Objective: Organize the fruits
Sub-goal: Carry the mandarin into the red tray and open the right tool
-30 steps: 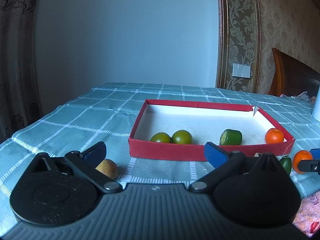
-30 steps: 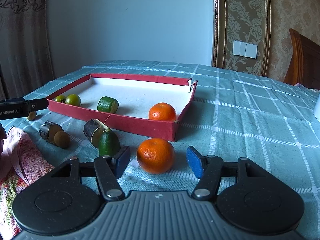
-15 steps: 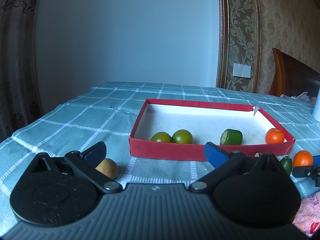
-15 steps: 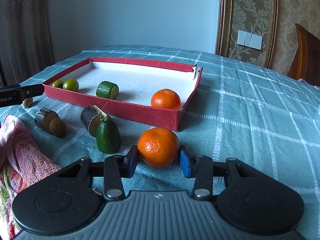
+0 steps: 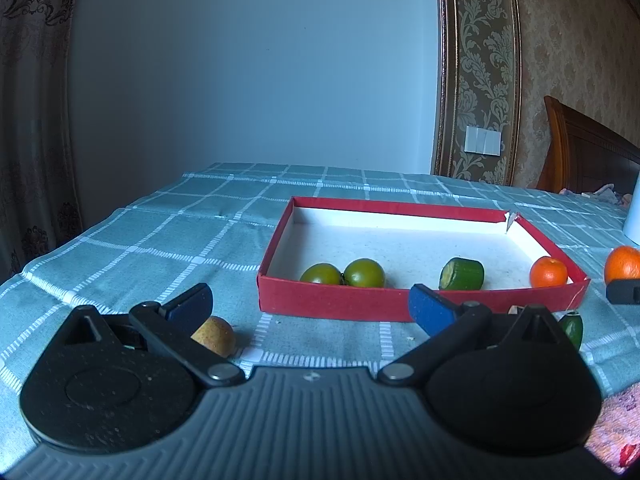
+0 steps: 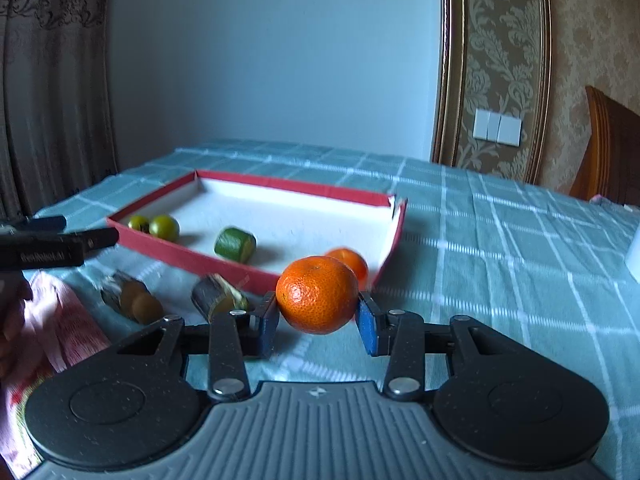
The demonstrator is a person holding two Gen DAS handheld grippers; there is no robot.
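My right gripper (image 6: 318, 326) is shut on an orange mandarin (image 6: 317, 294) and holds it above the cloth, just in front of the red tray (image 6: 256, 276). The tray holds two green tomatoes (image 6: 164, 227), a cucumber piece (image 6: 235, 244) and a second mandarin (image 6: 352, 262). My left gripper (image 5: 308, 308) is open and empty, low over the cloth in front of the tray (image 5: 332, 302). A small yellow-brown fruit (image 5: 216, 336) lies by its left finger. The held mandarin also shows at the right edge of the left wrist view (image 5: 622, 264).
Two brown cut pieces (image 6: 128, 300) (image 6: 216, 300) and a small avocado (image 5: 572, 326) lie on the checked tablecloth (image 6: 500, 248) in front of the tray. A pink patterned towel (image 6: 60, 336) lies at the near left. A wooden chair (image 6: 612, 148) stands at the right.
My right gripper closed on the mandarin and lifted it off the cloth toward the tray. My left gripper stayed still and open.
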